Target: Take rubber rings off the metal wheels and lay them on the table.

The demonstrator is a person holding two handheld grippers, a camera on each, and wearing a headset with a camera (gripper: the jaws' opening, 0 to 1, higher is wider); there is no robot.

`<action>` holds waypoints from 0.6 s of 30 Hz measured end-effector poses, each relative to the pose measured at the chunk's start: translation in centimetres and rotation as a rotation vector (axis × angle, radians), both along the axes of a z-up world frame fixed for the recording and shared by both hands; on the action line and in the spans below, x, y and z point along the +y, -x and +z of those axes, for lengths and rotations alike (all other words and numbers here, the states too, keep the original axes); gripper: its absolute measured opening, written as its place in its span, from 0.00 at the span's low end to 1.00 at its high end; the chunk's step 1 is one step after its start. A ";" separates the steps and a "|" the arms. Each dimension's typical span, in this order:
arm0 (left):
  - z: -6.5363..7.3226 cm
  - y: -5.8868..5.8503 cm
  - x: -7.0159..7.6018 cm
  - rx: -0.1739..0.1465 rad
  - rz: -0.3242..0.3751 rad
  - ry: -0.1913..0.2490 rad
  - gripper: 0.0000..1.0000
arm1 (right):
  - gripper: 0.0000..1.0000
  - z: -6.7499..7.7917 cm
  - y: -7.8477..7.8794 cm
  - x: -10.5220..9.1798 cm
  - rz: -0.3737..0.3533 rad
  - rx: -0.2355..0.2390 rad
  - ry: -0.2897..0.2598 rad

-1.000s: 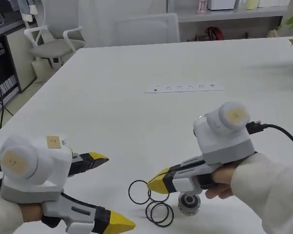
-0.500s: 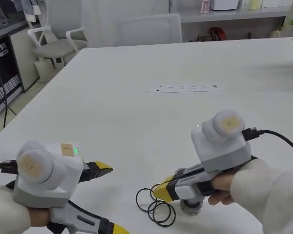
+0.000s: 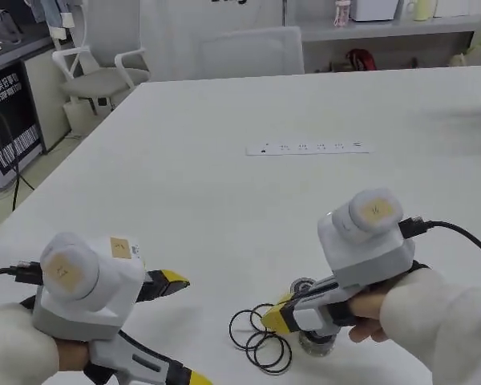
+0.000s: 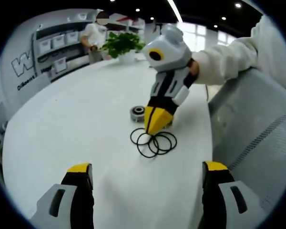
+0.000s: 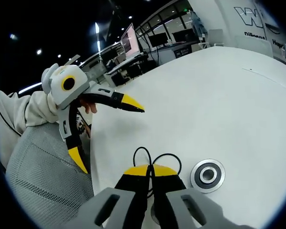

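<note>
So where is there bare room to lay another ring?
Bare table lies this side of the power strip, and between the left gripper and rubber rings. It's crowded at the right gripper: rings, metal wheels.

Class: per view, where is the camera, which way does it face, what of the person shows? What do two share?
Head view: on the headset, facing forward and down at the table; both sleeves, left gripper, right gripper.
Left gripper view: on that gripper, facing the right one; a sleeve.
Right gripper view: on that gripper, facing the left one; a sleeve.
Shared: rubber rings.
</note>
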State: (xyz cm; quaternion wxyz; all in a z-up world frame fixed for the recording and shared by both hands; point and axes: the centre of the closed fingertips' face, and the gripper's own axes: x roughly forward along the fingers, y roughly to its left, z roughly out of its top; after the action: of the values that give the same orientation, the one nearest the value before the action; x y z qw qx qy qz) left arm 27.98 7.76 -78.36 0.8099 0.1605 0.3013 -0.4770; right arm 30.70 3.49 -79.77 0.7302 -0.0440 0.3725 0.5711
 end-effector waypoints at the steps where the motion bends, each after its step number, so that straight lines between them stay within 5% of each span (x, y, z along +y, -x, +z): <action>1: 0.0 0.0 0.0 0.000 0.000 0.000 0.97 | 0.00 0.0 0.0 0.0 0.000 -0.001 0.002; 18: -0.2 0.1 -0.1 0.001 -0.003 -0.008 0.96 | 0.08 -0.7 -0.8 -0.9 -0.001 -0.062 0.058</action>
State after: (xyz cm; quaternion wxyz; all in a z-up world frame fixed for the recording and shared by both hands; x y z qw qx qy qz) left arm 27.85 7.64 -78.55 0.8082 0.1638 0.3035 -0.4773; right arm 31.49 2.63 -80.45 0.7402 -0.0828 0.3661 0.5578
